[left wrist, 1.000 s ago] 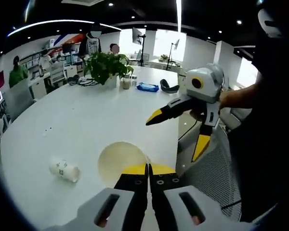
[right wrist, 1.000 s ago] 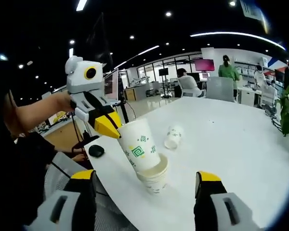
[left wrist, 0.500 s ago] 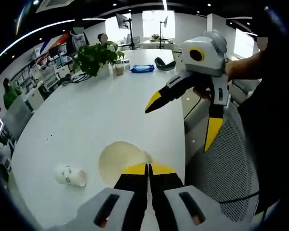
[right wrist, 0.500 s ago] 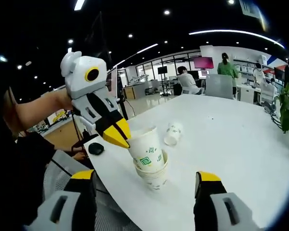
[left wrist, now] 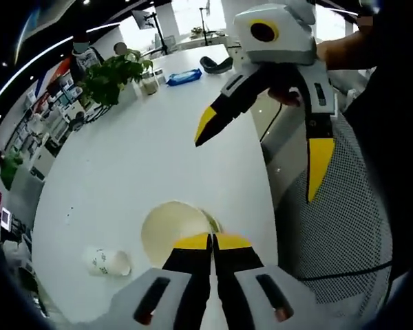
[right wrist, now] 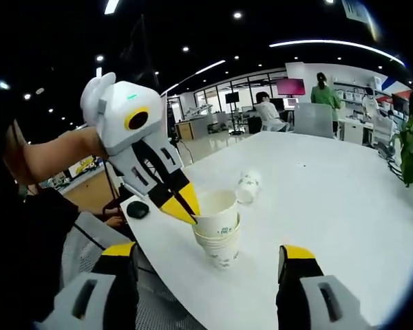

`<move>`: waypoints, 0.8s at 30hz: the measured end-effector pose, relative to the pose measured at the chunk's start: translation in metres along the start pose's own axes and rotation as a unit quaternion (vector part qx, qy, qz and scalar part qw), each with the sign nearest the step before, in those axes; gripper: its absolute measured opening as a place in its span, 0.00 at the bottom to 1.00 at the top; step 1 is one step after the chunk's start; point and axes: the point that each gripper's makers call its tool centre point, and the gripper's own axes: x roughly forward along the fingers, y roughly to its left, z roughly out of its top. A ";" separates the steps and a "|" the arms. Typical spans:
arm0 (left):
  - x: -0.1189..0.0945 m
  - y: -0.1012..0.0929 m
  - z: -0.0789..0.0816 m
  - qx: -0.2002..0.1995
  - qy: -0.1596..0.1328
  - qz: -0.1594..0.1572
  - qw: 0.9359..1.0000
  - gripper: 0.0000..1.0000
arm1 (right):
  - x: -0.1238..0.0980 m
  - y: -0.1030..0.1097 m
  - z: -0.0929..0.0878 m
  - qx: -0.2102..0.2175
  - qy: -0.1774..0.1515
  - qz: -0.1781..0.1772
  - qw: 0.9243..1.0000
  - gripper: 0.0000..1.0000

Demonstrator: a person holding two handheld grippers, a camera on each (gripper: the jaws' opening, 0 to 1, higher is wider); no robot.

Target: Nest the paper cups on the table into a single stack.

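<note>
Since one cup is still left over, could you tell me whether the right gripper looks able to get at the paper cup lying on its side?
Probably yes: the right gripper is open, the lying cup rests beyond the cup stack, with bare table beside it.

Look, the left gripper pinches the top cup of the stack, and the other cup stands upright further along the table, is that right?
Not quite. The left gripper does pinch the top cup of the stack, but the other cup lies on its side on the table and does not stand. The right gripper view shows this.
</note>
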 end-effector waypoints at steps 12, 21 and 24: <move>0.013 -0.006 -0.006 0.023 0.019 -0.019 0.999 0.01 | 0.002 0.001 -0.009 0.004 0.009 0.001 1.000 0.83; 0.012 -0.004 -0.005 0.022 0.018 -0.017 0.999 0.08 | 0.002 0.000 -0.011 0.005 0.010 -0.002 1.000 0.83; 0.008 -0.005 -0.003 0.024 0.015 -0.017 0.999 0.09 | 0.002 -0.001 -0.012 0.006 0.010 -0.003 1.000 0.82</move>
